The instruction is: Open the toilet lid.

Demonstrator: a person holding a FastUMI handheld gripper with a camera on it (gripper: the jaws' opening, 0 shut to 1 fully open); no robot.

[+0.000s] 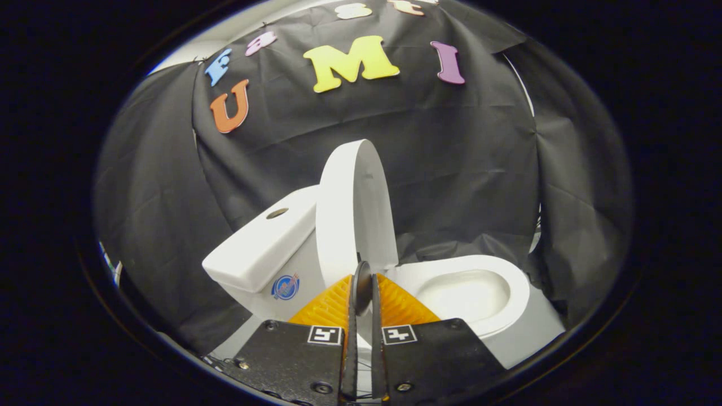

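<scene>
A small white toilet (395, 270) stands in front of the black cloth wall (462, 158). Its lid (352, 208) is already up. It stands almost straight, on its edge, rising from the back of the bowl (468, 293) and close against the tank (262, 248). The bowl is open, and I can look right down into the white hollow inside it.

The gripper (362, 285) is low and close, just in front of the toilet. Its two fingers are pressed almost together, with only a thin dark slit between them. The tips sit right at the bottom edge of the lid. A thin dark piece pokes up between the tips there. I cannot tell what that piece is, and I cannot tell if the fingers are pinching the lid's edge or only resting near it. It is too tight and too dark in that spot to see.

The tank sits off to the left of the fingers, with a round button (277, 213) on top and a small blue sticker (285, 286) on its side. The bowl reaches out to the right of the fingers.

I think the job is nearly done, or maybe all done. The lid is lifted and the seat hole is clear. What may be left is small: making sure the lid leans back and rests so it does not drop, then letting go and pulling away.
</scene>
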